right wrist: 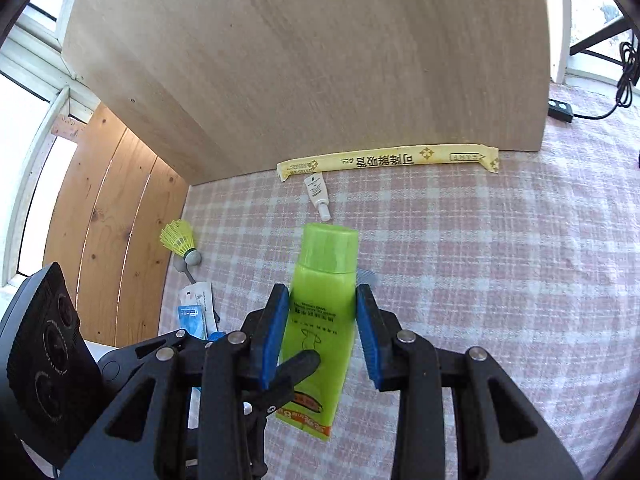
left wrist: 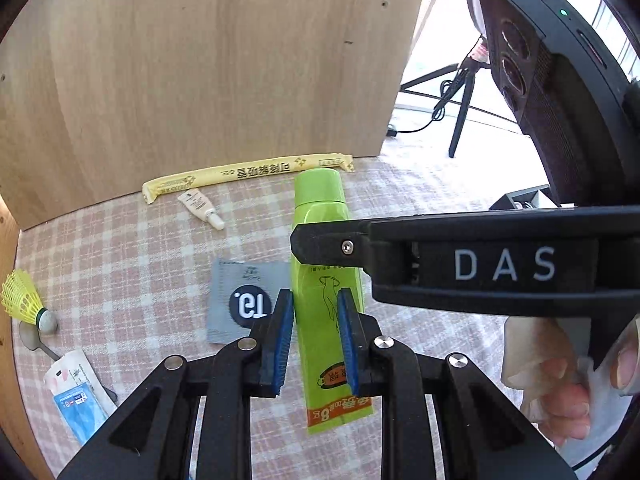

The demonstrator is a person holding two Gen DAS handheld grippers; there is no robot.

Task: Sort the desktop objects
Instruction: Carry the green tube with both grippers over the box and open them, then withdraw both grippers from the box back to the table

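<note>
Above desk middle | green tube (right wrist: 320, 312), "8" on its tail, clamped by both left tongs (left wrist: 314, 312) and right tongs (right wrist: 322, 316) | grey "T9" sachet (left wrist: 248, 300) beneath | "DAS" on right tongs.

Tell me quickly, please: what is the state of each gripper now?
Left gripper: shut on the green tube, near its lower end.
Right gripper: shut on the same green tube, below its cap.

Lime-green tube (right wrist: 320, 320), pink-and-white checked tablecloth (right wrist: 480, 260), yellow shuttlecock (left wrist: 20, 298), grey sachet (left wrist: 236, 280), blue pads (left wrist: 280, 344)
</note>
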